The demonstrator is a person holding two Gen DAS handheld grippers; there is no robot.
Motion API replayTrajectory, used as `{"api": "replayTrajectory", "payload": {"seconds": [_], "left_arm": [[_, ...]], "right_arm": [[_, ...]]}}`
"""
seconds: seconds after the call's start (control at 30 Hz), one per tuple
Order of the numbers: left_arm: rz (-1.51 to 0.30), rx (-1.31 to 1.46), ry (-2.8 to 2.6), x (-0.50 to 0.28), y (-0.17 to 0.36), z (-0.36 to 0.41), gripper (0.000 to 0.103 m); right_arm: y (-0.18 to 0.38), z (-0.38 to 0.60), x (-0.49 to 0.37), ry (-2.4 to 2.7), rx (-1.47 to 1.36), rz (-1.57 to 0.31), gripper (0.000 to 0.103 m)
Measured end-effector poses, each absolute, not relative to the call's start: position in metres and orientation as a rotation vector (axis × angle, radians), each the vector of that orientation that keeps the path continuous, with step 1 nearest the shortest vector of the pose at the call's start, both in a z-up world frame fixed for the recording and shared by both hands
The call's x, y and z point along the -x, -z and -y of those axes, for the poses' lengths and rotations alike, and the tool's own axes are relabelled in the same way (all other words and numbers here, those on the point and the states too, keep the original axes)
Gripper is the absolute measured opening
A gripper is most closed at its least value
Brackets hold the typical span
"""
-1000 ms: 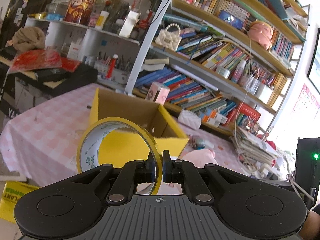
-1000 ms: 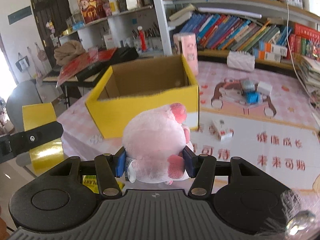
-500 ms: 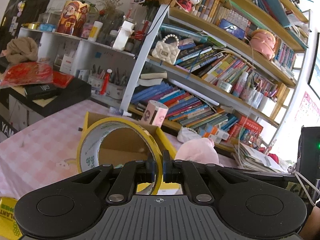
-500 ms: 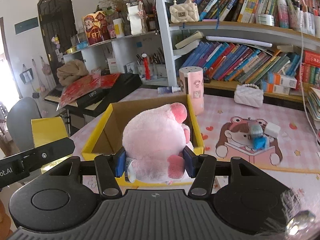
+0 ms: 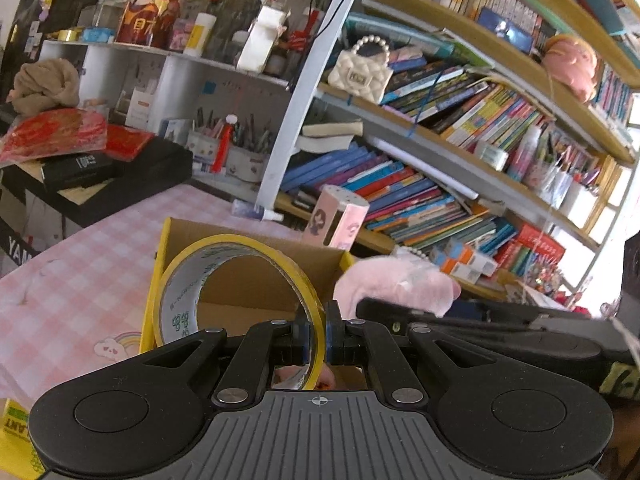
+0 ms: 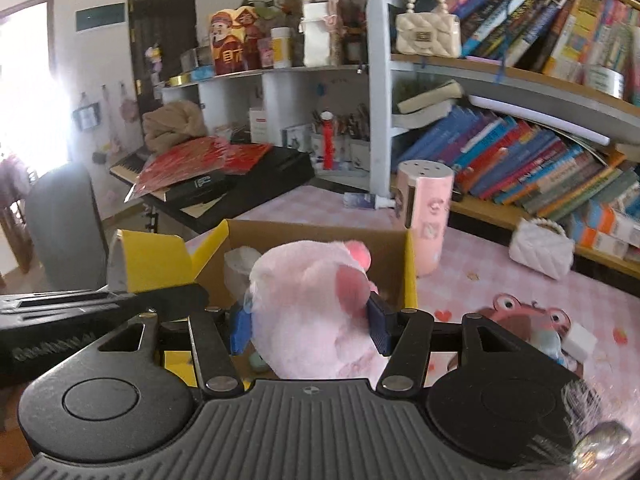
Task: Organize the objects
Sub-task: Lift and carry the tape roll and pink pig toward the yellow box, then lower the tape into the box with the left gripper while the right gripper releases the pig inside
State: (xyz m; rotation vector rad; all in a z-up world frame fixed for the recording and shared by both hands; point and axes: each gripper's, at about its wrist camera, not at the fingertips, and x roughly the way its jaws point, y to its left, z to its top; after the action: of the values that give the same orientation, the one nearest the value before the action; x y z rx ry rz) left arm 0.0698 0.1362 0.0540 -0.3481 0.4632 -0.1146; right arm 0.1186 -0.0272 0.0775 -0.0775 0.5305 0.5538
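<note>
In the left wrist view, the left gripper point(image 5: 317, 339) has come closer to the yellow box point(image 5: 256, 270) than half a second ago; it pinches the wall of the yellow tape roll point(image 5: 240, 292), which stands on edge above the open box. In the right wrist view, the right gripper point(image 6: 308, 326) has moved forward too, and its blue pads point(image 6: 240, 326) squeeze the pink plush toy point(image 6: 316, 312), fluffy and round, now over the box point(image 6: 410, 270) on the pink checked table point(image 6: 500, 280)
</note>
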Motion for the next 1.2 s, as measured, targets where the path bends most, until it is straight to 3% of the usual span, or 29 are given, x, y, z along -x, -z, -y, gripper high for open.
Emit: {"api": "replayTrajectory", "payload": {"seconds": [0.6, 1.2], "left_arm": [[-0.581, 0.347, 0.006, -0.132, -0.033, -0.143, 0.006], [-0.809, 0.285, -0.061, -0.181, 0.0, -0.14, 0.007]], "right_arm": [[-0.069, 0.015, -0.202, -0.615, 0.031, -0.595, 0.053], [-0.028, -0.011, -0.263, -0.624, 0.058, -0.848, 0.055]]}}
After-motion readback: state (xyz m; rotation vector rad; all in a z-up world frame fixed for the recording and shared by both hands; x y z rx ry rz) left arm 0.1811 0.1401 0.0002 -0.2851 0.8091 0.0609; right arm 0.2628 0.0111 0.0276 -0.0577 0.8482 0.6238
